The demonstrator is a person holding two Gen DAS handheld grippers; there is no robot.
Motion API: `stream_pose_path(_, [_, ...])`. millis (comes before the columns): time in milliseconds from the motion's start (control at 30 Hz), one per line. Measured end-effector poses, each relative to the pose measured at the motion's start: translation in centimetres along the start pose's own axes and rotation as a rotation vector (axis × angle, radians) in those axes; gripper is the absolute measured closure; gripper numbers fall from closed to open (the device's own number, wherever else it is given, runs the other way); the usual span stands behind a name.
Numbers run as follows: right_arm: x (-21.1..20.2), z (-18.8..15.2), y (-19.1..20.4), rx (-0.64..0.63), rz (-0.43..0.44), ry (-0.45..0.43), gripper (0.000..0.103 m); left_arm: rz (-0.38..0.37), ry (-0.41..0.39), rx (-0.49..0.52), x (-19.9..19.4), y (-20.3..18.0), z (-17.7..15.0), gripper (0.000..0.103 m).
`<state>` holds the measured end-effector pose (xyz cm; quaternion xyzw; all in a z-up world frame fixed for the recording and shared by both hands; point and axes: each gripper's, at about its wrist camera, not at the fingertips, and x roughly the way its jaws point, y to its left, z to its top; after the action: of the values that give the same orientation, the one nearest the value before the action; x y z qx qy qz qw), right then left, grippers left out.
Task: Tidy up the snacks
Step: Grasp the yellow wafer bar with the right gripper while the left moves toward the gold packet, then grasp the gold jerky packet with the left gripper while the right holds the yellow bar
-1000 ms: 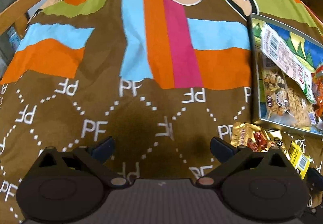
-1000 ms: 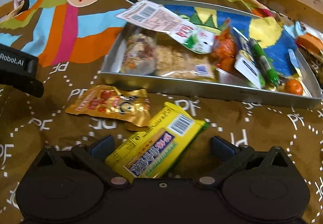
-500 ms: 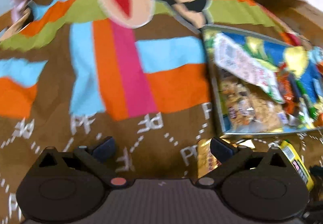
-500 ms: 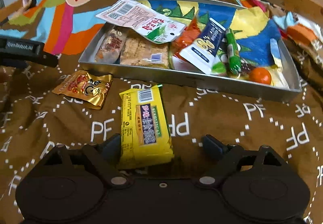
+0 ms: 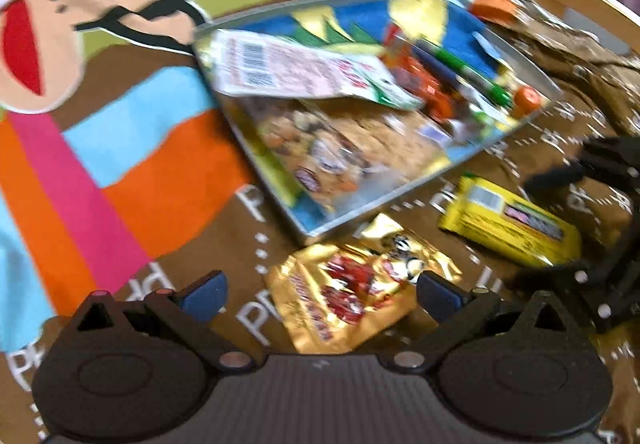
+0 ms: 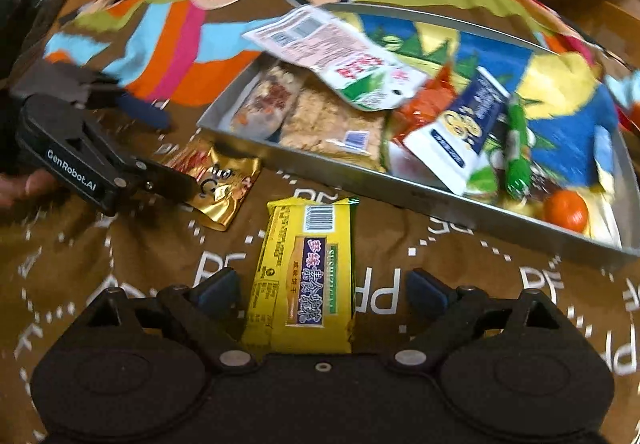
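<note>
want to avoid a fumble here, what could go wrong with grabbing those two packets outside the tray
1. The yellow packet lies flat on soft cloth between the open right gripper; its pads could catch fabric instead.
2. The gold packet is crinkled foil under the open left gripper and may slip out.
3. The tray is already piled, so added packets may slide off the white packet overhanging its rim.

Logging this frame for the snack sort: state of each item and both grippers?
Yellow packet: flat on the cloth, outside the tray, between the right gripper's open jaws, not gripped.
Gold packet: crumpled, on the cloth, outside the tray.
Tray: holding several snacks.
White packet: propped over the tray's rim.
Left gripper: open, over the gold packet.
Right gripper: open.
</note>
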<state>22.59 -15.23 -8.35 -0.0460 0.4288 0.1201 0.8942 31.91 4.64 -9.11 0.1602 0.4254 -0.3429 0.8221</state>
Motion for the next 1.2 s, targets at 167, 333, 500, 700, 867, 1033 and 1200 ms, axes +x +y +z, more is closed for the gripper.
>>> stream_pose_path(167, [0.4, 0.1, -0.3, -0.053, 0.035, -0.007, 0.011, -0.07, 0.028, 0.068, 1.1, -0.2, 0.3, 0.0])
stream_pose_path(333, [0.7, 0.2, -0.3, -0.029, 0.042, -0.015, 0.012, -0.074, 0.038, 0.084, 2.3, -1.0, 0.5, 0.0])
stream_pose_path(500, [0.3, 0.1, -0.5, -0.025, 0.023, -0.007, 0.03, -0.106, 0.048, 0.034, 1.5, -0.9, -0.1, 0.001])
stream_pose_path(700, [-0.8, -0.5, -0.3, -0.012, -0.032, 0.032, 0.048, -0.149, 0.07, 0.045, -0.7, -2.6, -1.5, 0.001])
stream_pose_path(867, [-1.7, -1.4, -1.1, 0.064, -0.037, 0.053, 0.048, -0.224, 0.086, 0.004, -2.0, -3.5, -2.3, 0.001])
stream_pose_path(1033, [-2.2, -1.8, -1.7, 0.088, -0.027, 0.033, 0.045, -0.179, 0.112, 0.06, -2.2, -4.7, -1.9, 0.001])
stream_pose_path(1200, [-1.9, -1.6, -1.6, 0.065, -0.035, 0.009, 0.032, -0.052, 0.064, 0.057, -2.8, -4.0, -1.5, 0.001])
